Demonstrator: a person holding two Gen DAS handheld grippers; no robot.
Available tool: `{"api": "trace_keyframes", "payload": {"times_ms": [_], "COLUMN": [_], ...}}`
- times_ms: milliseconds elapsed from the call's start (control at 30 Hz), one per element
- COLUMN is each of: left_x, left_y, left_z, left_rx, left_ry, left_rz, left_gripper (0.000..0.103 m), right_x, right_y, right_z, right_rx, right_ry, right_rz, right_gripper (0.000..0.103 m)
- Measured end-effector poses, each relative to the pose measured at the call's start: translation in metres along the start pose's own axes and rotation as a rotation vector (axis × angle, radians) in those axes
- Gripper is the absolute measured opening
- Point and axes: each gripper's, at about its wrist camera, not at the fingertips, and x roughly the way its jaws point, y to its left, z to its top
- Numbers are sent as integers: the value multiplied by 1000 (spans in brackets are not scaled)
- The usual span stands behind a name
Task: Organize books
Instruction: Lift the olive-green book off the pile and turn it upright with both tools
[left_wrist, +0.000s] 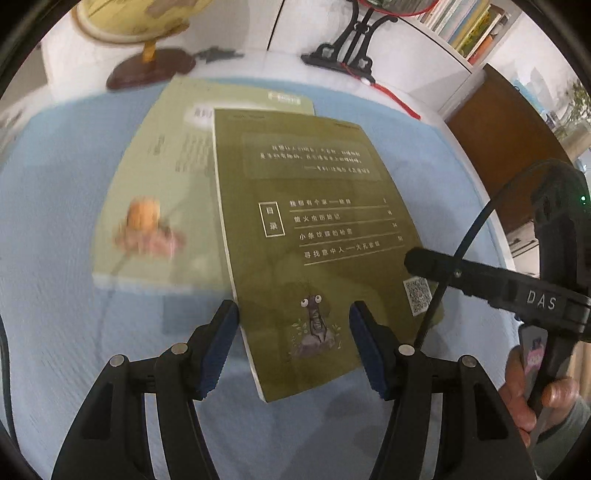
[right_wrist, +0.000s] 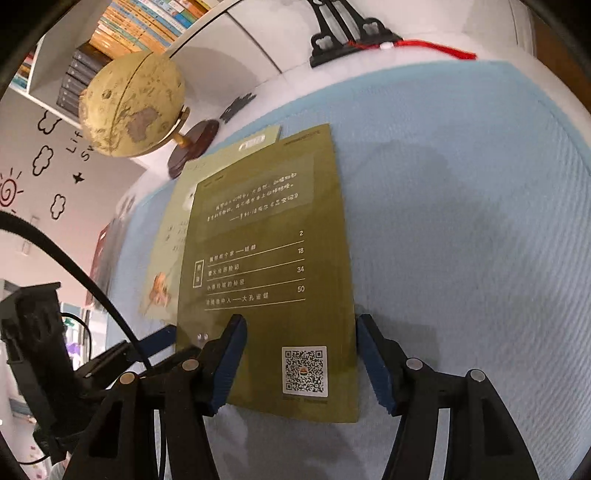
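On the pale blue cloth (left_wrist: 55, 206), an olive-green book (left_wrist: 317, 236) is lying back cover up, partly overlapping a lighter green book (left_wrist: 162, 177) beneath it. The left gripper (left_wrist: 293, 347) is hanging over the olive book's near left corner, its blue pads (left_wrist: 221, 347) standing either side of the cartoon insect; the jaws are standing apart and whether they are pressing on the cover cannot be told. The right gripper (right_wrist: 301, 363) is sitting over the near right corner, one finger over the cover left of the QR code, the other just off the book's right edge over the cloth, jaws likewise parted. Beyond the books, a globe (right_wrist: 133, 107) is standing near the table's far edge.
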Motion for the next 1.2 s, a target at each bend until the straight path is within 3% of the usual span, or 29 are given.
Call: {"api": "trace_keyframes", "payload": {"times_ms": [233,367,500,533,667,733,933,1033,1200], "left_x": [-12,-19,-26,-27,-30,-32,-44,-59,-79], "left_y": [-1,10,27,31,35,36,47,61,86], "left_z": [-37,-53,-63,-64,-72,-76,-85,-91,-107], "left_rx": [-24,-63,-136,-156,-174,-162,-202,-245,-323], "left_ry": [-7,-57,-74,-74,-74,-70,-80,-113,-151], "left_rz": [-13,18,-68,-95,-126,-119,-118,-100,-93], "left_gripper": [59,59,59,59,59,59,59,59,59], "right_x": [-8,-13,-18,-15,-1,0,-29,-35,-24], "right_y": [-1,-12,-22,-21,1,16,95,140,191], "right_z": [-21,-27,-36,-36,-31,-24,-15,-18,-23], "right_rx": [-14,62,188,206,150,123,-141,-253,-324], "right_ry": [31,91,128,132,116,107,93,78,100], "right_rz": [36,246,545,569,466,462,422,423,477], "right_gripper": [61,61,61,60,60,60,60,60,60]}}
